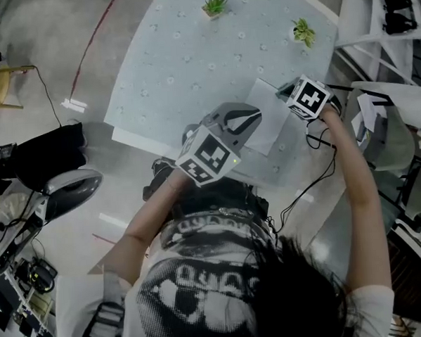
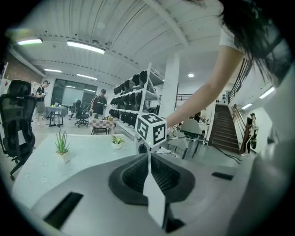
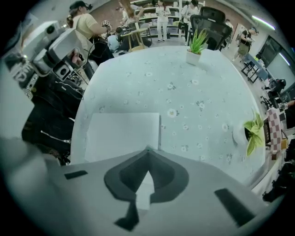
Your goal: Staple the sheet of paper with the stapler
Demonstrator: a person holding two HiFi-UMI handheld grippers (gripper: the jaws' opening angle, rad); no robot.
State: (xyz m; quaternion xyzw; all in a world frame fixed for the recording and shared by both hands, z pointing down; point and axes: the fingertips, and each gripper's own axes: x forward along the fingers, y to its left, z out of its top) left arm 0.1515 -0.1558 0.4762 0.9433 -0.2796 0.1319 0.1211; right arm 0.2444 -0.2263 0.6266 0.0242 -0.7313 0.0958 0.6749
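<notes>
Now right tool [image 3: 148,149] closed, empty, pointing down; paper [image 3: 122,131] just beyond tips; left tool [image 2: 150,156] closed, empty, farther off.

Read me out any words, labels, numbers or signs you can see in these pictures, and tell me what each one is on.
None readable.
The left marker cube and the right marker cube bear only black-and-white square patterns.
The shirt print is a picture, and any lettering there is too distorted to read.
</notes>
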